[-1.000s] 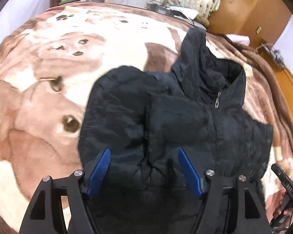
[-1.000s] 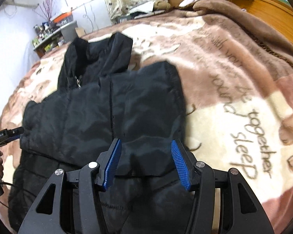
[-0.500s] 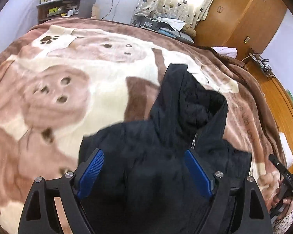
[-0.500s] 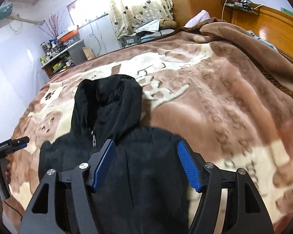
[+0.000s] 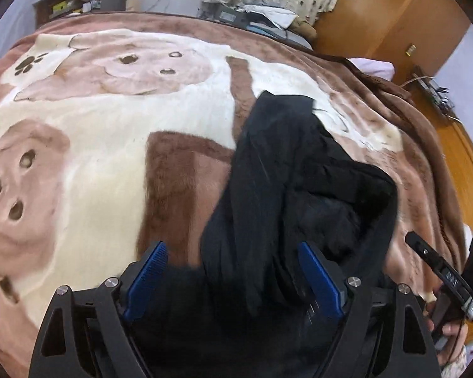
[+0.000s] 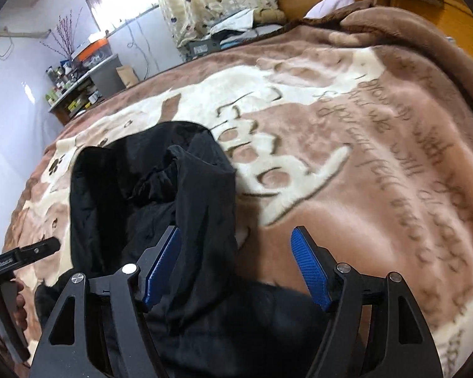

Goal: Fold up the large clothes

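A black hooded puffer jacket lies on the bed, its hood pointing toward the far side. In the left wrist view my left gripper hangs open above the jacket's collar and the hood's left edge, its blue pads clear of the cloth. My right gripper hovers over the right edge of the hood, one finger above the cloth and the other above the blanket. Its jaws are opening and nothing is pinched between them. The jacket's lower body is hidden under both grippers.
A brown and cream plush blanket with bear and paw prints covers the bed. Beyond the far edge lie clutter and curtains. A wooden wardrobe stands at the right and a loaded shelf at the left.
Both grippers have travelled forward from the folded sleeves over the jacket's body up to the collar and hood. Their jaws have spread wider and the sleeves stay on the jacket.
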Motion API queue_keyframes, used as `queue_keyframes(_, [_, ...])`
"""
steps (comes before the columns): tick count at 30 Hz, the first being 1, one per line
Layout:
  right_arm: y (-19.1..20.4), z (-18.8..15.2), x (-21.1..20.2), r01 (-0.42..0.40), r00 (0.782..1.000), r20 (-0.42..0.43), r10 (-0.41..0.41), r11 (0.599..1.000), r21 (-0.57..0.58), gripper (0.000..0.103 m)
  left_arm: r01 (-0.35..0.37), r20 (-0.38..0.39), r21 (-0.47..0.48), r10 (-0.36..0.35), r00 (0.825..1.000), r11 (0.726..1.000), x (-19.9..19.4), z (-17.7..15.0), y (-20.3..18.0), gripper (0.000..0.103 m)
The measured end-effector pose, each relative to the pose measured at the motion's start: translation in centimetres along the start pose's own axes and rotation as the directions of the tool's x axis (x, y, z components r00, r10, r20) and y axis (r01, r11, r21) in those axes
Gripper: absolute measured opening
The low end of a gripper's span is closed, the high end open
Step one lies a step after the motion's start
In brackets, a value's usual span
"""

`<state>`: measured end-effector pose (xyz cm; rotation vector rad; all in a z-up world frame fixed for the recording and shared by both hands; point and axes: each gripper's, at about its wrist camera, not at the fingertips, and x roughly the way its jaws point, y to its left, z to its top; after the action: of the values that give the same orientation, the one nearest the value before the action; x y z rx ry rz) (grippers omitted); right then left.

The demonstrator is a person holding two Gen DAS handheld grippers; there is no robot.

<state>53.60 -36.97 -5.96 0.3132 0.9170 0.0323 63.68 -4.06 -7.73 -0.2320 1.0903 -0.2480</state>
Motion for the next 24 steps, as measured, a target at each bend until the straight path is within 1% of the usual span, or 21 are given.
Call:
queue_keyframes(2, [0.2, 0.2, 1.5, -0.002, 1.000, -0.013, 0.002, 1.000, 0.004, 0.072, -0.005, -0.001, -0.011, 0.005, 1.000, 1.000, 1.3, 0.4, -0.1, 0.084])
queue_keyframes(3, [0.3, 0.3, 2.3, -0.006, 1.000, -0.023, 0.006, 1.000, 0.014, 0.072, 0.009, -0.004, -0.022, -0.009, 1.000, 1.000, 1.9, 0.6, -0.1, 0.083])
queue_keyframes(4, [0.3, 0.4, 3.0, -0.017, 0.999, -0.039, 0.018, 0.999, 0.030, 0.072, 0.018, -0.003, -0.031, -0.018, 1.000, 0.999, 2.3, 0.7, 0.0, 0.069])
queue_keyframes(5, [0.2, 0.4, 3.4, -0.031, 0.998, -0.052, 0.034, 0.998, 0.046, 0.072, 0.015, -0.003, -0.033, -0.015, 1.000, 0.999, 2.6, 0.7, 0.0, 0.057])
queue_keyframes(6, [0.2, 0.4, 3.6, -0.043, 0.997, -0.058, 0.046, 0.997, 0.057, 0.065, 0.002, -0.012, -0.032, -0.002, 1.000, 0.999, 2.9, 0.8, 0.0, 0.036])
queue_keyframes(7, [0.4, 0.3, 3.7, -0.052, 0.997, -0.051, 0.055, 0.997, 0.058, 0.044, -0.015, -0.027, -0.030, 0.014, 1.000, 0.999, 3.3, 0.9, 0.0, 0.014])
queue_keyframes(8, [0.6, 0.1, 3.6, -0.063, 0.997, -0.048, 0.065, 0.997, 0.052, 0.033, -0.008, -0.035, -0.037, 0.007, 0.999, 0.999, 3.5, 0.8, 0.0, 0.008])
queue_keyframes(9, [0.9, 0.0, 3.4, -0.076, 0.996, -0.047, 0.079, 0.996, 0.048, 0.021, 0.004, -0.029, -0.048, -0.005, 1.000, 0.999, 3.3, 0.6, 0.0, 0.008])
queue_keyframes(10, [1.3, -0.2, 2.9, -0.072, 0.997, -0.036, 0.074, 0.997, 0.035, 0.015, 0.009, -0.021, -0.050, -0.010, 1.000, 0.999, 3.0, 0.6, 0.1, 0.006])
queue_keyframes(12, [2.2, -0.4, 1.8, -0.072, 0.997, -0.009, 0.072, 0.997, -0.009, 0.009, 0.026, 0.009, -0.046, -0.025, 1.000, 0.999, 1.8, 0.3, -0.1, 0.006])
queue_keyframes(14, [2.9, -0.7, 0.5, -0.065, 0.998, 0.024, 0.066, 0.997, -0.051, 0.008, 0.031, 0.030, -0.041, -0.030, 0.999, 0.999, 0.1, -0.2, -0.1, 0.005])
queue_keyframes(16, [3.4, -1.2, -1.2, -0.062, 0.996, 0.054, 0.067, 0.994, -0.085, 0.007, 0.056, 0.036, -0.058, -0.054, 0.998, 0.997, -1.2, -0.7, 0.3, 0.005])
queue_keyframes(19, [4.0, -2.4, -4.1, -0.065, 0.990, 0.113, 0.080, 0.990, -0.125, 0.007, 0.085, 0.066, -0.070, -0.080, 0.995, 0.994, -3.4, -1.8, 1.1, 0.005])
queue_keyframes(20, [4.1, -2.8, -4.9, -0.062, 0.987, 0.136, 0.081, 0.989, -0.137, 0.007, 0.122, 0.087, -0.078, -0.115, 0.990, 0.990, -4.5, -2.5, 1.6, 0.005])
queue_keyframes(22, [4.8, -4.0, -6.7, -0.030, 0.981, 0.185, 0.066, 0.981, -0.192, 0.007, 0.132, 0.124, -0.062, -0.124, 0.985, 0.989, -6.0, -3.5, 1.8, 0.005])
queue_keyframes(24, [5.2, -5.7, -8.7, -0.013, 0.970, 0.234, 0.070, 0.972, -0.235, 0.007, 0.167, 0.161, -0.039, -0.159, 0.974, 0.985, -7.7, -5.2, 2.1, 0.005])
